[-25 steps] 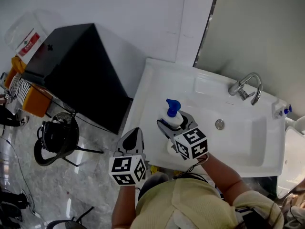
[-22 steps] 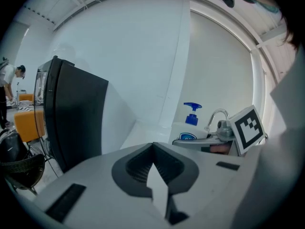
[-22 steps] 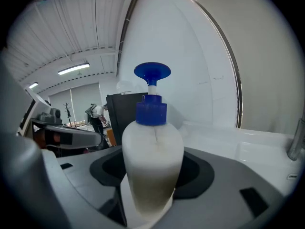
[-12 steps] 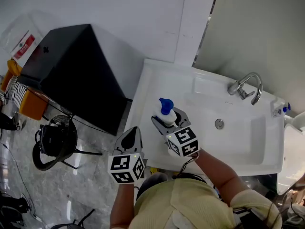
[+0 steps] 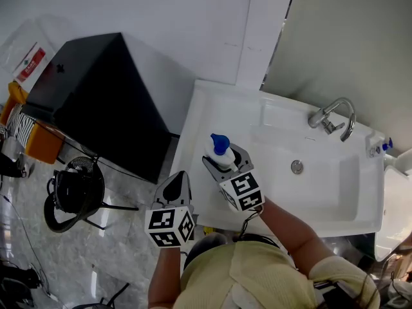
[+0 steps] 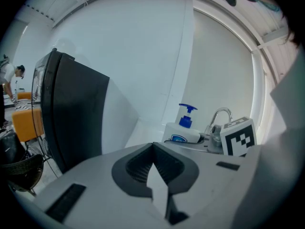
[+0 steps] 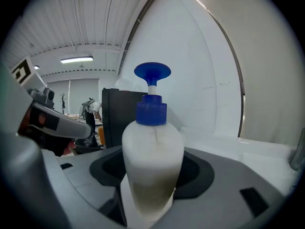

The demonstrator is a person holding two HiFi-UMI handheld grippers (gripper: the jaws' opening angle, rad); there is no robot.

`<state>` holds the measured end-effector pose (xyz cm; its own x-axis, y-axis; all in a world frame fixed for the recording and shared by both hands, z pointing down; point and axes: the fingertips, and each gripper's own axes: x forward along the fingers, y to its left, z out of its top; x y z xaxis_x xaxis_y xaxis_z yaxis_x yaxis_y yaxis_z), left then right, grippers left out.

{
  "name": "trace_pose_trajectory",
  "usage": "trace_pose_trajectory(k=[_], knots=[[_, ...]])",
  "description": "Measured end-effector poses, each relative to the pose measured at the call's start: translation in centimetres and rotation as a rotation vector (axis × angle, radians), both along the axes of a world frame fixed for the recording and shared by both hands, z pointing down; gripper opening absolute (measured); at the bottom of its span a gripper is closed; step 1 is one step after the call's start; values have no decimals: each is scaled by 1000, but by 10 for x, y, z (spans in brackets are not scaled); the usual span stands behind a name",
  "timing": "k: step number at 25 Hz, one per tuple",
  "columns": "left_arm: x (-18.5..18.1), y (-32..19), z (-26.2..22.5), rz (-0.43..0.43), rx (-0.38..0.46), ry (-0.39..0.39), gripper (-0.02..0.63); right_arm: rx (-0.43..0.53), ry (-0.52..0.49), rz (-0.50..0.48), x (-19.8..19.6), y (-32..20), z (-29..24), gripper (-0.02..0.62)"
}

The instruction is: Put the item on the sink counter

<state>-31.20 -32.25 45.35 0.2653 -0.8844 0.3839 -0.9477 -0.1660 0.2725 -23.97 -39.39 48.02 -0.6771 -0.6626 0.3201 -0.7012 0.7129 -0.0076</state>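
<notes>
The right gripper (image 5: pixel 226 165) is clenched on the pump bottle (image 5: pixel 219 152), with 1 jaw on each side of its white body. The grip sits low on the body, likely to keep the bottle upright with the blue pump head clear on top. The bottle stands over the flat left strip of the sink counter (image 5: pixel 193 131), at 9 o'clock from the basin (image 5: pixel 325 188). That strip looks like the chosen spot, since it is level and free of other things. From the head view I cannot tell whether the bottle's base touches the counter yet.

The left gripper (image 6: pixel 153 149) has its jaws pressed together on nothing. It hangs off the counter's front edge, at 7 o'clock from the bottle, probably just to stay out of the way.

The bottle is translucent, and a yellowish tint in its lower part suggests liquid filling about half. The basin shows only its drain (image 5: pixel 297 167), with the faucet (image 5: pixel 333 117) at its 12 o'clock.
</notes>
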Motion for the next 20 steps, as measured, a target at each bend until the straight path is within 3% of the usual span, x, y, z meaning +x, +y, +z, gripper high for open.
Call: trace_pose_trajectory(k=[20], knots=[[5, -6, 0, 23, 6, 14, 35, 19, 21, -55, -7, 1, 8, 279]])
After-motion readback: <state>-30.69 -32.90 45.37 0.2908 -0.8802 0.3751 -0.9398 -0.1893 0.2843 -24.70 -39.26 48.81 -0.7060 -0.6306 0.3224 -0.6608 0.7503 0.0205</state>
